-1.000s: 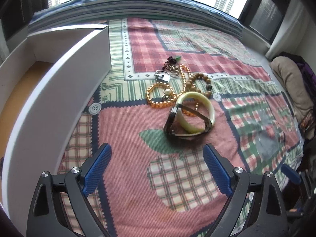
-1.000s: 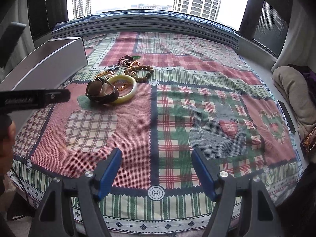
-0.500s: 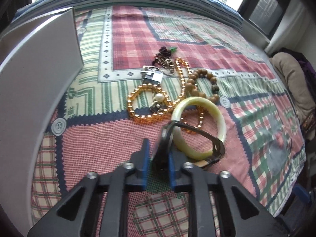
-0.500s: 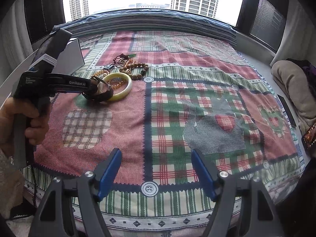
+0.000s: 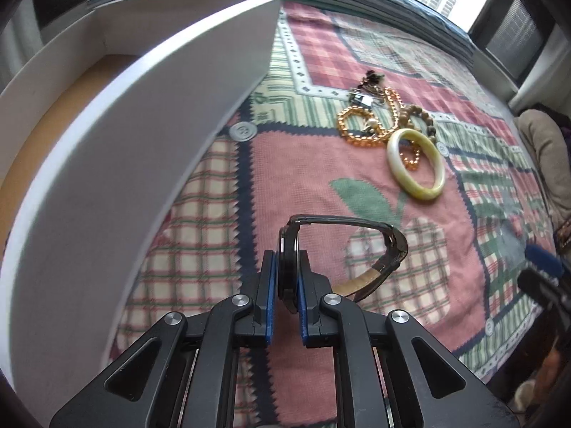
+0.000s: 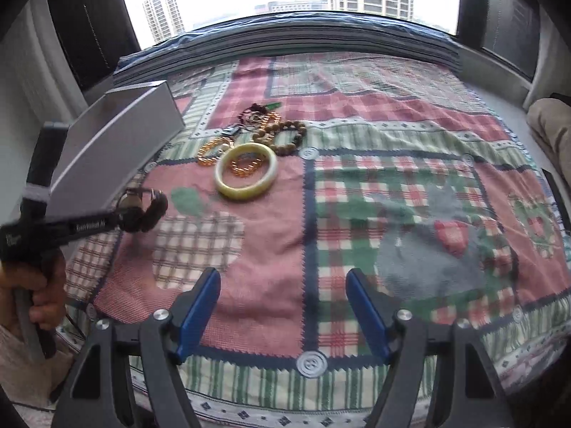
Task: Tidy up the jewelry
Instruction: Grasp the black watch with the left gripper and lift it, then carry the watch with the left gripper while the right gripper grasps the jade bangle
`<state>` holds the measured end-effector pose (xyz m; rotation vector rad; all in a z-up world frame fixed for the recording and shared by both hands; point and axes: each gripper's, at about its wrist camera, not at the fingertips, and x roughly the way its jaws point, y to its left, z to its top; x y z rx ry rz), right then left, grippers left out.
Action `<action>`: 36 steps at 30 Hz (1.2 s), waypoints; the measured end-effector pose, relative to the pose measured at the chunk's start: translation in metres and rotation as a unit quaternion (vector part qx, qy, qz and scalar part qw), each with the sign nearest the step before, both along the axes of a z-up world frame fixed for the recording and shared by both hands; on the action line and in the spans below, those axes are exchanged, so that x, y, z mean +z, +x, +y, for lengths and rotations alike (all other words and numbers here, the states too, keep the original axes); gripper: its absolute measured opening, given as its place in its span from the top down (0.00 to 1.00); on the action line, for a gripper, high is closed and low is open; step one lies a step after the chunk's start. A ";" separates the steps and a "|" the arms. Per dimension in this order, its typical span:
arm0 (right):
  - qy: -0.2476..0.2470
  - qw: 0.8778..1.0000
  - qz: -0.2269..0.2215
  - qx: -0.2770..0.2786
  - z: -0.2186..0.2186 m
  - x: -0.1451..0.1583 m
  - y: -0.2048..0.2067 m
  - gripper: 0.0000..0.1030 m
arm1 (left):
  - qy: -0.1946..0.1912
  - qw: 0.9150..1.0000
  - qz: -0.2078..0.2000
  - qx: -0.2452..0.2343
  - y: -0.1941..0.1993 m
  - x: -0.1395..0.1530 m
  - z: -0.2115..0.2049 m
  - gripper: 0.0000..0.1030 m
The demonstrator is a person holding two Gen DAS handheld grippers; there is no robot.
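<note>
left wrist view: my left gripper [image 5: 286, 285] has its fingers pinched on the watch [image 5: 342, 249] at its flat round case, strap looping right, lifted off the quilted bed [image 5: 200, 214] beside the smooth white box [image 5: 142, 135], probably its destination.

right wrist view: my right gripper [image 6: 283, 306] fingers are spread wide, holding nothing; the glossy jade bangle [image 6: 246, 171] and beads [image 6: 285, 135] lie far left.

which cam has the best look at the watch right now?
Left wrist view: the watch sits large and sharp, its case clamped edge-on in the left gripper, strap looping right. Right wrist view shows it small and blurred at the left edge.
</note>
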<state>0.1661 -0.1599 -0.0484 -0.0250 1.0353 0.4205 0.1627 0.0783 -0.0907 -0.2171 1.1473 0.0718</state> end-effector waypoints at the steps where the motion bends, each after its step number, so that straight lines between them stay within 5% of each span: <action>1: 0.013 1.000 0.006 0.020 0.008 0.001 0.011 0.28 | -0.001 1.000 -0.001 0.005 -0.007 0.001 0.005 0.92; 5: 0.006 0.995 0.005 0.104 0.055 -0.008 0.052 0.32 | -0.007 1.000 -0.003 0.020 -0.029 0.005 0.019 0.92; 7: -0.005 0.991 0.021 0.131 0.076 -0.021 0.069 0.55 | -0.005 1.000 -0.006 0.025 -0.038 0.007 0.023 0.92; 8: -0.014 0.990 0.024 0.141 0.086 -0.027 0.076 0.59 | -0.007 1.000 -0.007 0.026 -0.042 0.008 0.025 0.92; 18: -0.084 0.982 0.028 0.165 0.128 -0.065 0.102 0.65 | -0.008 0.999 -0.010 0.033 -0.055 0.008 0.036 0.92; 20: -0.103 0.980 0.018 0.170 0.131 -0.065 0.104 0.84 | -0.008 0.999 -0.011 0.034 -0.056 0.008 0.037 0.92; 22: -0.093 0.980 0.029 0.173 0.129 -0.065 0.106 0.90 | -0.009 0.999 -0.010 0.035 -0.056 0.009 0.037 0.92; 29: -0.006 0.986 0.037 0.164 0.104 -0.029 0.076 0.90 | -0.012 0.999 -0.027 0.029 -0.066 0.027 0.033 0.92; 36: 0.024 0.981 0.000 0.194 0.107 0.023 0.032 0.90 | -0.041 0.998 -0.050 0.015 -0.085 0.063 0.032 0.92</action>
